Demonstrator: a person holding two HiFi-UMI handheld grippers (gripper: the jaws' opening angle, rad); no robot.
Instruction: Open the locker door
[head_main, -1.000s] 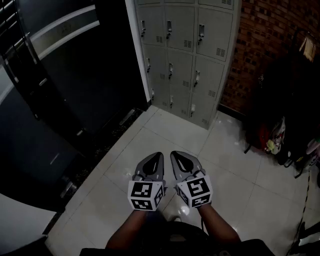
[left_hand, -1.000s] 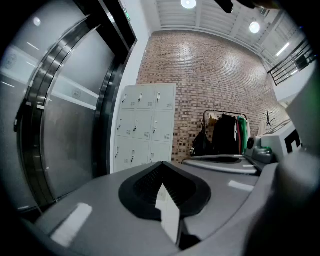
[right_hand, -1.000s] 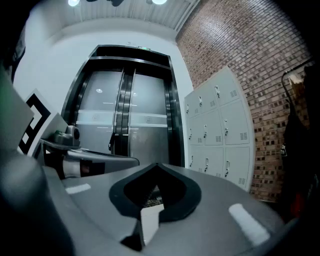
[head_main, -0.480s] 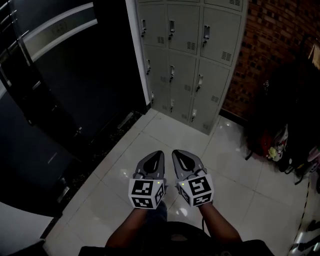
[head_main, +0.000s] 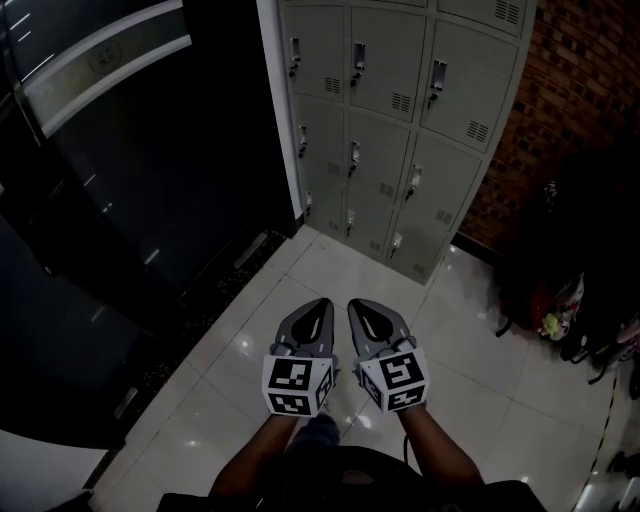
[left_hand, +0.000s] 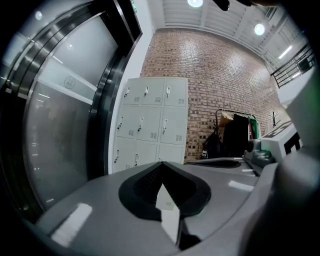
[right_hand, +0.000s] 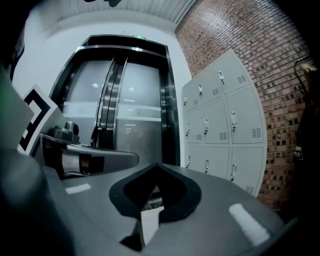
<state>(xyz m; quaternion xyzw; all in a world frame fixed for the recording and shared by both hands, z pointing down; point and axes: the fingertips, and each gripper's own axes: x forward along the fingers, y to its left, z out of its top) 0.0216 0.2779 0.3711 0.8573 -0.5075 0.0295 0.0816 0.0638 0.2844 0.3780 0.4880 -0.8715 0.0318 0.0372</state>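
Tools hang side by side low over the floor (head_main: 300, 265): left tool (head_main: 322, 306) has its jaws pressed together on nothing, and right tool (head_main: 353, 305) is likewise closed and empty. Lockers (head_main: 400, 130) stand well ahead, slightly rightward, all shut, handles (head_main: 357, 60) upright at each door's left edge. Right tool looks marginally nearer.

Left gripper (head_main: 321, 308) beside right gripper (head_main: 358, 308); lockers (head_main: 400, 120) ahead.

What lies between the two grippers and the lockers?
Only bare floor tiles run up to the lockers; the head view shows this.
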